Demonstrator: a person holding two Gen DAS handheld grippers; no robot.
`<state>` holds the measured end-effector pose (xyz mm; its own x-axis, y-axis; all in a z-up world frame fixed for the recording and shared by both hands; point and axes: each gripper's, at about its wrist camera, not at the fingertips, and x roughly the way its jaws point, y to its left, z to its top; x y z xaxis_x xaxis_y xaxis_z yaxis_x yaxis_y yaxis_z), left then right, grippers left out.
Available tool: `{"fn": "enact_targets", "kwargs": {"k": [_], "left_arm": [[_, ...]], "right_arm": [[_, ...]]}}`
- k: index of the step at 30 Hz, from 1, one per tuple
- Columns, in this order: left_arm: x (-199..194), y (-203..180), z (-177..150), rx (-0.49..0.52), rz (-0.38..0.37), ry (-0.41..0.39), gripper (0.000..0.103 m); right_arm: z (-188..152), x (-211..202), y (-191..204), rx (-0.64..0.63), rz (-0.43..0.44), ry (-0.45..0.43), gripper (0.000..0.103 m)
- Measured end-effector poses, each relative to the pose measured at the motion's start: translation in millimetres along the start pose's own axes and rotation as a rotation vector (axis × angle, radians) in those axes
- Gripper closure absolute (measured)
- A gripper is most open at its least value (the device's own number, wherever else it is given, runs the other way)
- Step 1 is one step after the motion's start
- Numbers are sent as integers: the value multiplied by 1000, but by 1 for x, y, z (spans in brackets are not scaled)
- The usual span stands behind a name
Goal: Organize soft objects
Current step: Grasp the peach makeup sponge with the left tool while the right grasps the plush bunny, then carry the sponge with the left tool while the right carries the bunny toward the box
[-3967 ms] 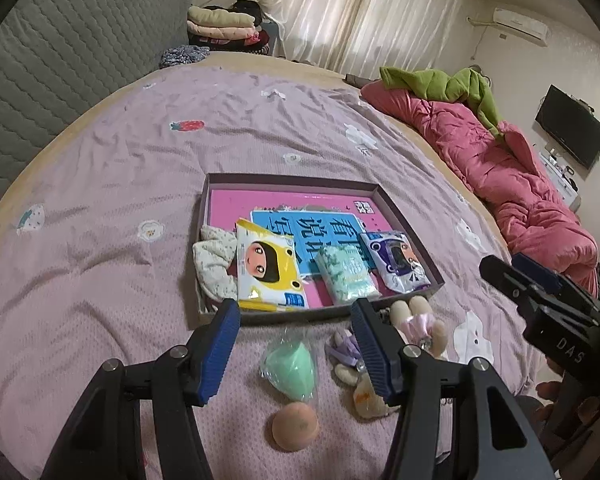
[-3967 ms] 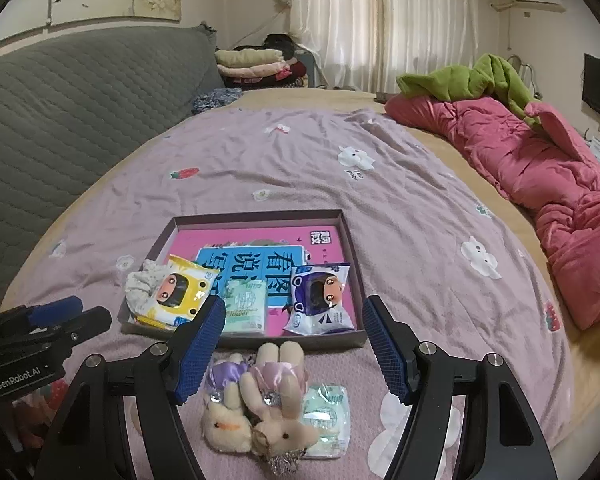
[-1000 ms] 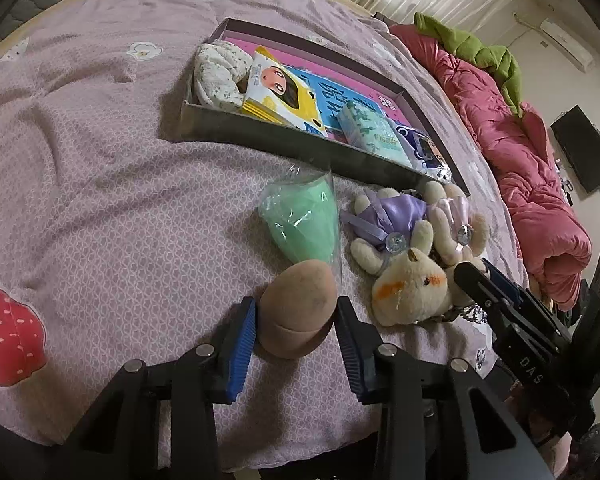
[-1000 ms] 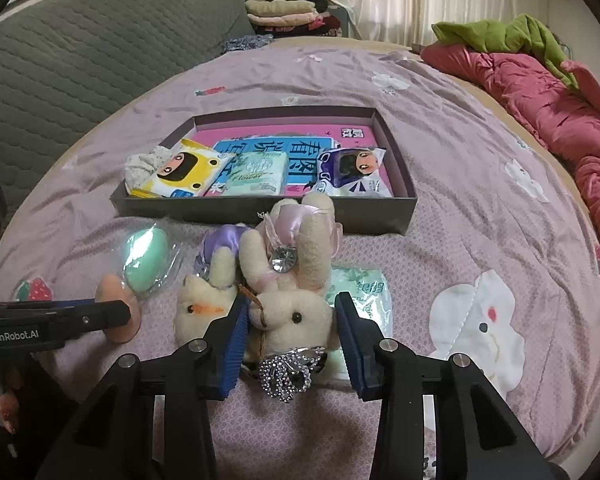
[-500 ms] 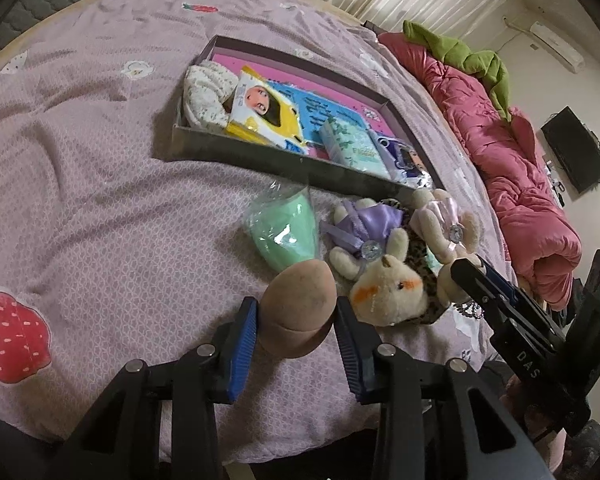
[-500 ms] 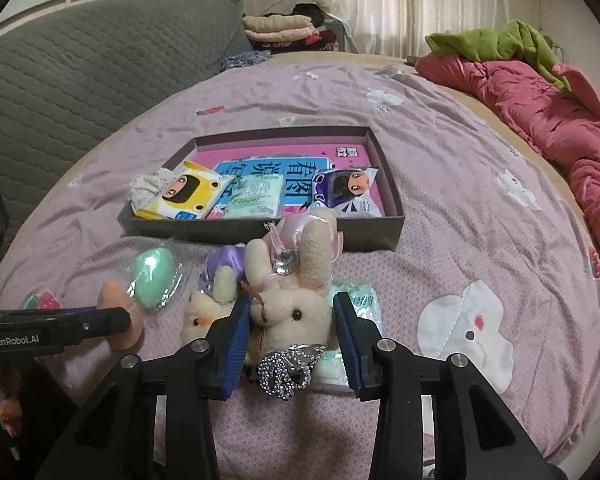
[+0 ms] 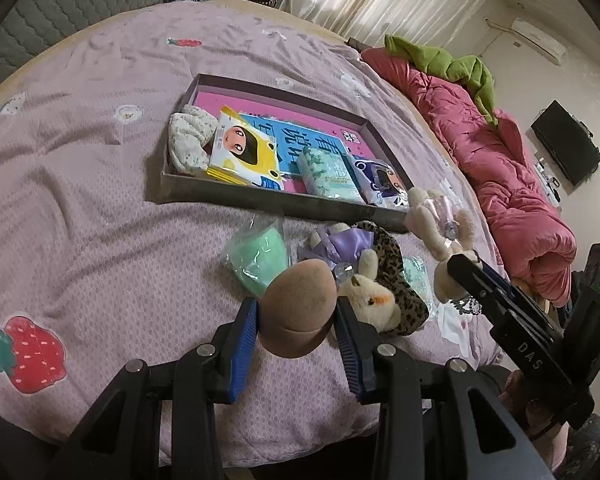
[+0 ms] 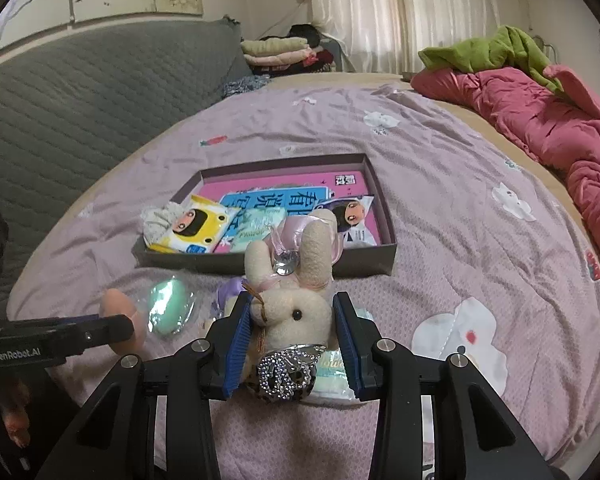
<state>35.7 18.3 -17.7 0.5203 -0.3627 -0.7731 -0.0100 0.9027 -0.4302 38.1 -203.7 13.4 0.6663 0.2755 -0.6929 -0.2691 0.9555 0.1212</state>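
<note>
Two soft things are in hand at once, so this looks like the carry step toward the box. The left gripper has its blue fingers clamped on a tan egg-shaped makeup sponge, low centre of the left wrist view. The right gripper is clamped on the cream plush bunny with pink ears, low centre of its own view.

Next, I'd judge, each piece must clear the near wall of the shallow box and drop into the free pink floor at its far side.

Packets already crowd the near edge: a yellow wipes pack, a green tissue pack, a purple pack. On the bed before the box lie a bagged green sponge and a second plush bunny in purple.
</note>
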Motion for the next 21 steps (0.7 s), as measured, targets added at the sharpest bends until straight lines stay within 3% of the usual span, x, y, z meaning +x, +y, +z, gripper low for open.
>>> {"fn": "enact_targets", "kwargs": {"k": [21], "left_arm": [[9, -16, 41, 10, -19, -72, 64]], "right_arm": [[18, -8, 5, -12, -9, -56, 61]]}}
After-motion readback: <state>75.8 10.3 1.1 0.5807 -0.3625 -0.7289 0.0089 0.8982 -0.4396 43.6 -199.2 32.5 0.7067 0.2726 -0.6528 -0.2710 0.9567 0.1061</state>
